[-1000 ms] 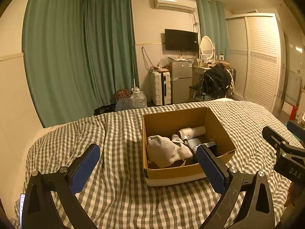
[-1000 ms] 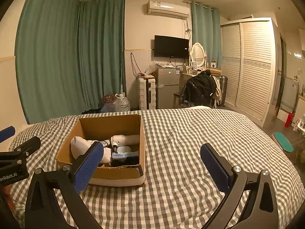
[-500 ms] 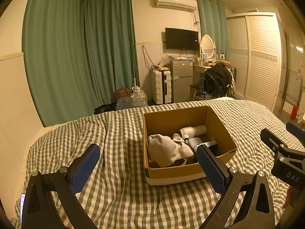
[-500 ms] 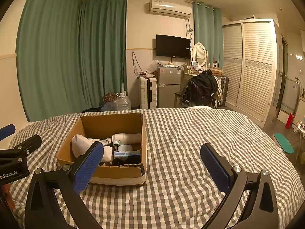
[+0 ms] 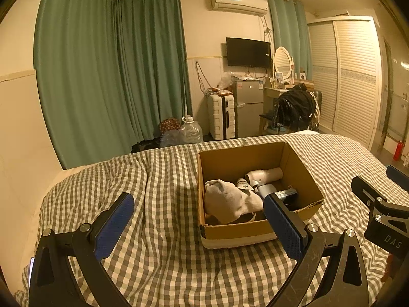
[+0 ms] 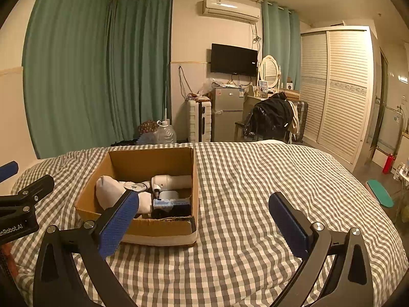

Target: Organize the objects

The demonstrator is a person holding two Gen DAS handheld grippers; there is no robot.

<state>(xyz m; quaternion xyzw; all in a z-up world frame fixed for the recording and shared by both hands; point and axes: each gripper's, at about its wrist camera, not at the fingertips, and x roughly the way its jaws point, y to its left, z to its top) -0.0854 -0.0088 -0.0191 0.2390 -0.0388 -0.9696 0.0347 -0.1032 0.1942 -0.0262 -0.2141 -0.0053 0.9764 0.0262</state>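
Both grippers hang empty above the near side of the bed (image 6: 255,179), so the work looks to be between steps: either the objects are all packed, or one is about to be picked from the box. The left gripper (image 5: 198,220) has its jaws spread wide with nothing between them, and the right gripper (image 6: 204,217) is equally wide and empty. The cardboard box (image 5: 301,168) sits open-topped on the checked cover toward the middle of the bed, well back from its far edge. Inside lie a pale sock (image 5: 227,199), a white hair dryer (image 5: 264,175) along the far wall, and a small blue-and-white carton (image 6: 166,203) by the near wall; darker things beneath are too dim to name. No loose object shows on the cover, so any next move would call for reaching down into the box, jaws lined across the chosen item.
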